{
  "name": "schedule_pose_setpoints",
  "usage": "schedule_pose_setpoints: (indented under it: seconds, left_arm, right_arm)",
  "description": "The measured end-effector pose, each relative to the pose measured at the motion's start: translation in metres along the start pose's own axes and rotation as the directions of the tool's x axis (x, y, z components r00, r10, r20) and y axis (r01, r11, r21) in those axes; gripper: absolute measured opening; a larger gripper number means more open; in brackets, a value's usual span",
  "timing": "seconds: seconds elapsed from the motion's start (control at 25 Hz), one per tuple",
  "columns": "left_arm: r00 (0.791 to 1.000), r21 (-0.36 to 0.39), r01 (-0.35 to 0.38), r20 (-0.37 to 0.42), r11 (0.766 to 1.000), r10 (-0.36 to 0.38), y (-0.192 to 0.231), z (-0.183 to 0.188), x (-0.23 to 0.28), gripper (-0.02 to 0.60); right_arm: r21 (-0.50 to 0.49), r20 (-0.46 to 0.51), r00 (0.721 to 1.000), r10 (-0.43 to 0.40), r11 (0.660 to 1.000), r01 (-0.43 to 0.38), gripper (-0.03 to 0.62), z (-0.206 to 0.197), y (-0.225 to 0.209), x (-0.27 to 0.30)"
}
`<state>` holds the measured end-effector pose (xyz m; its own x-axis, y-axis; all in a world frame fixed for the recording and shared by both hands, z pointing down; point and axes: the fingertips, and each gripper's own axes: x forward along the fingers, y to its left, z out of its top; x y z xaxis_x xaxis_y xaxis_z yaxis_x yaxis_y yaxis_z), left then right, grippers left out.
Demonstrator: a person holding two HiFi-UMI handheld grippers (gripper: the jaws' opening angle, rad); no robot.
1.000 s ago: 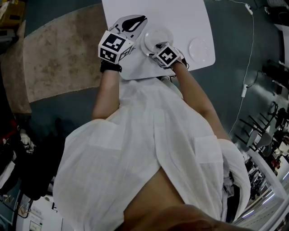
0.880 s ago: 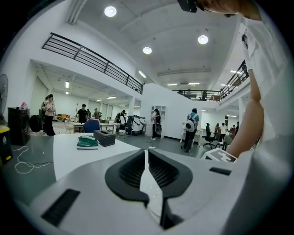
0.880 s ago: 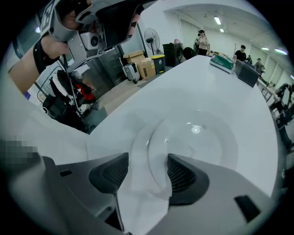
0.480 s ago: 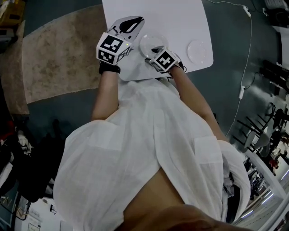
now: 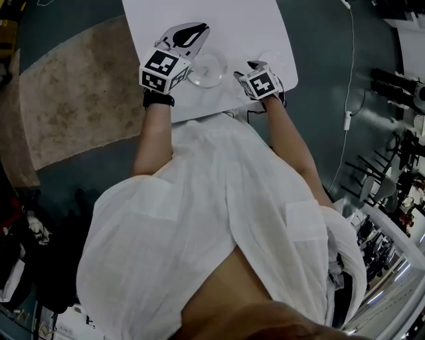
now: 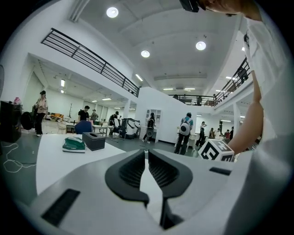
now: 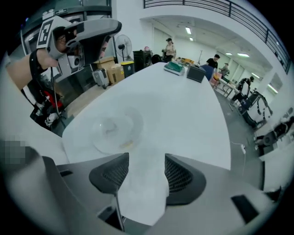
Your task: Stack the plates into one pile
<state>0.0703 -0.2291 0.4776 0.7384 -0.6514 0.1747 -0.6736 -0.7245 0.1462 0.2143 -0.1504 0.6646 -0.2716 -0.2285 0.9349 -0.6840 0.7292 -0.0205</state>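
A clear round glass plate (image 5: pixel 207 68) lies on the white counter (image 5: pixel 219 20). The right gripper (image 7: pixel 146 159), jaws apart and empty, faces it, probably to take its rim. The left gripper (image 6: pixel 146 154) waits beside it, jaws nearly together.

On your surface (image 5: pixel 226 23), the plate (image 5: pixel 207 68) lies close to the near edge. Your left gripper (image 5: pixel 192 33) sits just left of it, your right gripper (image 5: pixel 251 72) to its right.
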Motion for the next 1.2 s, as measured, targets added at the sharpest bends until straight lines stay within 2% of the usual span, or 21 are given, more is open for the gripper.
schedule_pose_setpoints:
  seconds: [0.12, 0.28, 0.48, 0.84, 1.0, 1.2]
  left_arm:
    - [1.000, -0.004, 0.023, 0.005, 1.000, -0.023, -0.012, 0.003, 0.016, 0.031]
    - [0.999, -0.011, 0.046, -0.004, 0.999, -0.046, -0.026, -0.001, 0.034, 0.031]
    - [0.998, -0.026, 0.055, -0.016, 0.998, -0.055, -0.036, -0.006, 0.051, 0.031]
    - [0.998, -0.044, 0.054, -0.028, 0.998, -0.055, -0.045, -0.015, 0.066, 0.031]
    - [0.999, -0.050, 0.043, -0.030, 0.998, -0.045, -0.046, -0.017, 0.068, 0.031]
    - [0.999, -0.053, 0.021, -0.027, 0.998, -0.023, -0.039, -0.017, 0.061, 0.031]
  right_arm:
    - [0.035, -0.042, 0.997, -0.061, 0.997, 0.062, 0.256, -0.032, -0.028, -0.011]
    - [-0.007, -0.086, 0.989, -0.124, 0.992, 0.124, 0.253, -0.063, -0.053, -0.015]
    - [-0.055, -0.183, 0.974, -0.131, 0.991, 0.123, 0.253, -0.099, -0.064, -0.008]
    - [-0.152, -0.220, 0.967, -0.127, 0.984, 0.095, 0.235, -0.110, -0.069, 0.002]
    - [-0.168, -0.233, 0.968, -0.088, 0.985, 0.049, 0.159, -0.113, -0.063, 0.003]
    - [-0.234, -0.244, 0.964, -0.110, 0.971, 0.052, 0.124, -0.113, -0.062, 0.005]
